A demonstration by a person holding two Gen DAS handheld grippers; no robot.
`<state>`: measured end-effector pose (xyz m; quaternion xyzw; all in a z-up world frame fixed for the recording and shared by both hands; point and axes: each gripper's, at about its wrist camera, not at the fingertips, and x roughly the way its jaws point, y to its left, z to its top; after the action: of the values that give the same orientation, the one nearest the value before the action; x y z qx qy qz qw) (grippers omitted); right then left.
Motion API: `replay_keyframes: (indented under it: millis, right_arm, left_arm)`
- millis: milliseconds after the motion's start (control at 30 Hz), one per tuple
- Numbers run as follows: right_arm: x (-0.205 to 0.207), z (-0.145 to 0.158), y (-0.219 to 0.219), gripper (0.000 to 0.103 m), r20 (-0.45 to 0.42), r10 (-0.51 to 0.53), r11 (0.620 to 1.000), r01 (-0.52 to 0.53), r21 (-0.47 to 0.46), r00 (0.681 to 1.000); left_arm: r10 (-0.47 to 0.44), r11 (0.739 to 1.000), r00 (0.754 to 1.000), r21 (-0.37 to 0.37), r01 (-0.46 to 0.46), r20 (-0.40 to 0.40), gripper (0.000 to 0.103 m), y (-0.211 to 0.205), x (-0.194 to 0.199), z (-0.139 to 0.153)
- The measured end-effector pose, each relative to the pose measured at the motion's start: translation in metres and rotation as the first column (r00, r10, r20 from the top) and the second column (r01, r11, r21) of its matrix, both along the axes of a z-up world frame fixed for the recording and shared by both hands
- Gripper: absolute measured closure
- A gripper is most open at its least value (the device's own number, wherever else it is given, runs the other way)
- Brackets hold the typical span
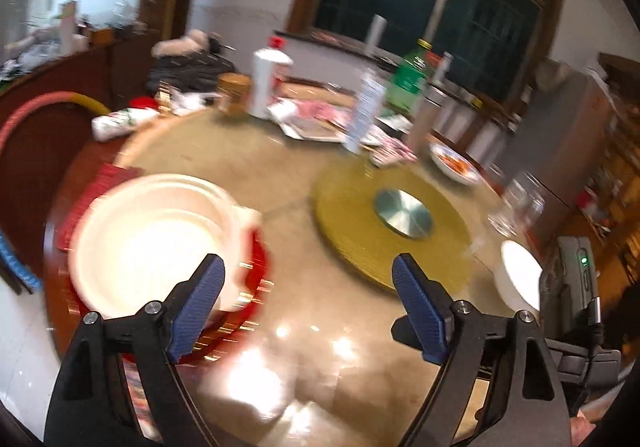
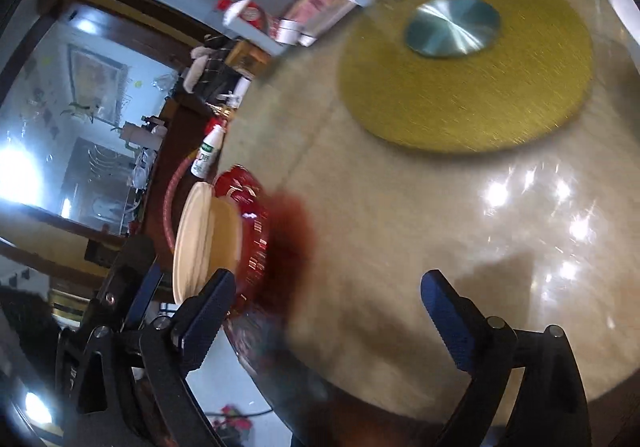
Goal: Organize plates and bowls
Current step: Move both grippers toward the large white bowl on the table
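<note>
A stack of white bowls [image 1: 156, 239] sits in a red plate [image 1: 256, 279] near the left edge of the round table [image 1: 320, 327]. My left gripper [image 1: 307, 262] hangs open just right of the stack, and nothing is between its fingers. The left pad [image 1: 200, 303] overlaps the stack's near rim in the picture; whether it touches is unclear. Another white bowl [image 1: 518, 279] stands at the right by the right gripper's body [image 1: 568, 287]. In the right wrist view the stacked bowls [image 2: 204, 235] and red plate [image 2: 250, 215] lie at the left. My right gripper [image 2: 329, 277] is open over bare tabletop.
A gold turntable [image 1: 392, 219] with a steel hub [image 1: 404, 213] fills the table's middle. Bottles [image 1: 268, 79], boxes, papers and a dish of orange food [image 1: 454, 163] crowd the far side. Glasses [image 1: 520, 203] stand at the right. A chair back [image 1: 40, 115] is at the left.
</note>
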<state>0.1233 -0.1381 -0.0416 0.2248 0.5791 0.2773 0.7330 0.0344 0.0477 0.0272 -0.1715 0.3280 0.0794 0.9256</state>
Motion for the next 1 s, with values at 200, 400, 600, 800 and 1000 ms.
replay_keyframes:
  millis: [200, 400, 600, 800, 1000]
  right_arm:
    - [-0.004, 0.019, -0.077, 0.0, 0.058, -0.105, 0.994, 0.103, 0.026, 0.993]
    - [-0.011, 0.045, -0.166, 0.0, 0.12, -0.273, 0.962, 0.269, 0.05, 0.954]
    - [0.002, 0.034, -0.257, 0.0, 0.063, -0.461, 0.887, 0.459, 0.046, 0.885]
    - [0.026, 0.018, -0.312, 0.002, 0.013, -0.576, 0.816, 0.573, 0.072, 0.818]
    - [0.054, 0.0, -0.324, 0.037, -0.033, -0.578, 0.815, 0.579, 0.028, 0.815]
  left_arm:
    - [-0.109, 0.994, 0.992, -0.037, 0.107, -0.063, 0.017, -0.042, 0.028, -0.005]
    - [-0.259, 0.965, 0.953, -0.083, 0.248, -0.156, 0.017, -0.103, 0.069, -0.021]
    - [-0.414, 0.909, 0.885, -0.145, 0.39, -0.214, 0.017, -0.173, 0.112, -0.029]
    - [-0.474, 0.88, 0.851, -0.152, 0.45, -0.225, 0.017, -0.226, 0.136, -0.038]
    - [-0.47, 0.883, 0.844, -0.136, 0.45, -0.26, 0.017, -0.257, 0.155, -0.051]
